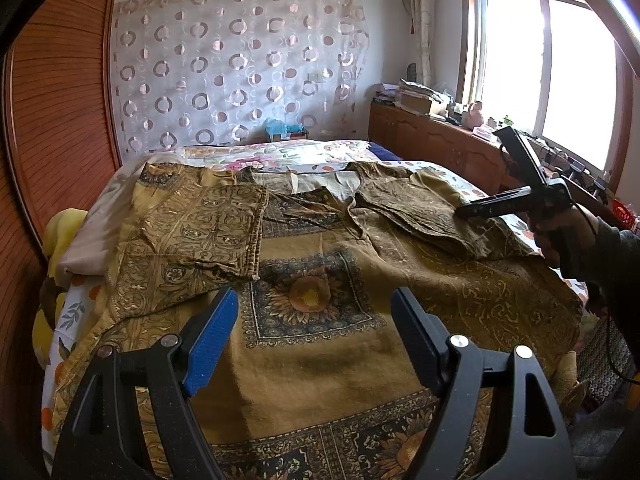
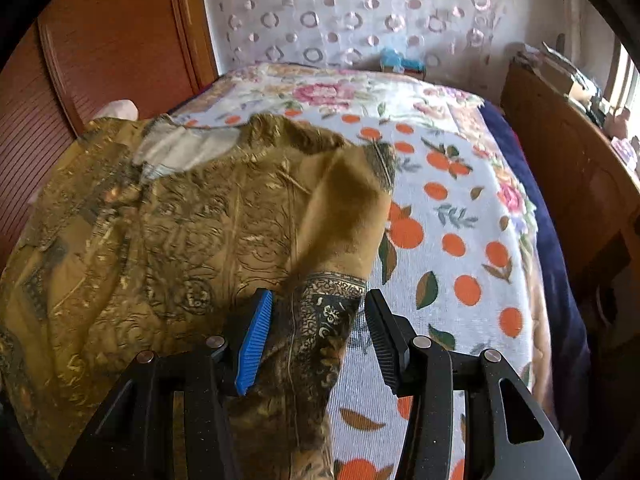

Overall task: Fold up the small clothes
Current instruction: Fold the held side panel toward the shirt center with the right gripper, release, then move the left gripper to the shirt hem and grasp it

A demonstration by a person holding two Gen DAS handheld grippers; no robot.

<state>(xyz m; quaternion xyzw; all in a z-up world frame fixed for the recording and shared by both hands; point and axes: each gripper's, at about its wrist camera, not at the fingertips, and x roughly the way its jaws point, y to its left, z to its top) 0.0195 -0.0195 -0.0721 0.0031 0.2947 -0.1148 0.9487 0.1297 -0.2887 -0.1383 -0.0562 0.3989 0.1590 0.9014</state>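
Left wrist view, left to right. Wooden wardrobe runs close along the bed's left edge; a pale pillow is wedged between them. The garment, a mustard shirt with sunflower panels, lies spread over the fruit-print bedsheet. Its left sleeve is folded inward, hem edge straight and lying on the body. Left gripper hovers over the shirt's lower middle, jaws wide apart, nothing between them. Shirt's near hem is cut off behind the gripper body.

Right sleeve is rumpled, partly turned over. Right gripper sits at its outer edge, held by a hand, jaws spread.

Right wrist view: the sleeve cuff lies between the parted fingers, touching the blue pad; the black finger stands clear of the cloth. Bare bedsheet extends rightward to a dark blue blanket edge, then a wooden cabinet close by. The shirt collar area is blurred.
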